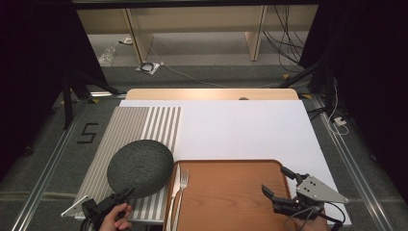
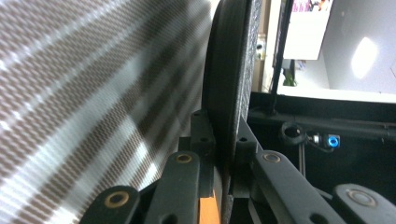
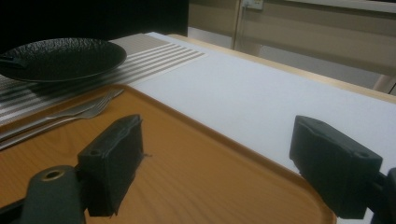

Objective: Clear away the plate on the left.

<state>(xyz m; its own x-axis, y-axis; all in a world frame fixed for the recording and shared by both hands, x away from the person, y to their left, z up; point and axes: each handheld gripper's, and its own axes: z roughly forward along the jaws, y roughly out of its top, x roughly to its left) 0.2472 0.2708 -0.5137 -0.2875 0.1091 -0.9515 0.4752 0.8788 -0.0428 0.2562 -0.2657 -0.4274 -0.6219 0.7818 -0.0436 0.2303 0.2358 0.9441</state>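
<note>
High view: the left gripper (image 1: 126, 193) clamps the rim of the round, dark textured plate (image 1: 140, 167) over the striped woven placemat (image 1: 144, 124), probably for setting down next, while the right gripper (image 1: 279, 182) waits open above the wooden tray (image 1: 226, 192).

My left gripper (image 1: 126, 193) is matte black, built of flat linked bars joined by brass-ringed rivets, with an orange strip showing between the bars in its own view. Small screw holes dot its square pads (image 2: 202, 135). My right gripper (image 1: 279, 182) is the same black build, with blocky pads (image 3: 114, 158) and a grey three-cornered plate with several small holes on top. Thin black cables trail from it.
</note>
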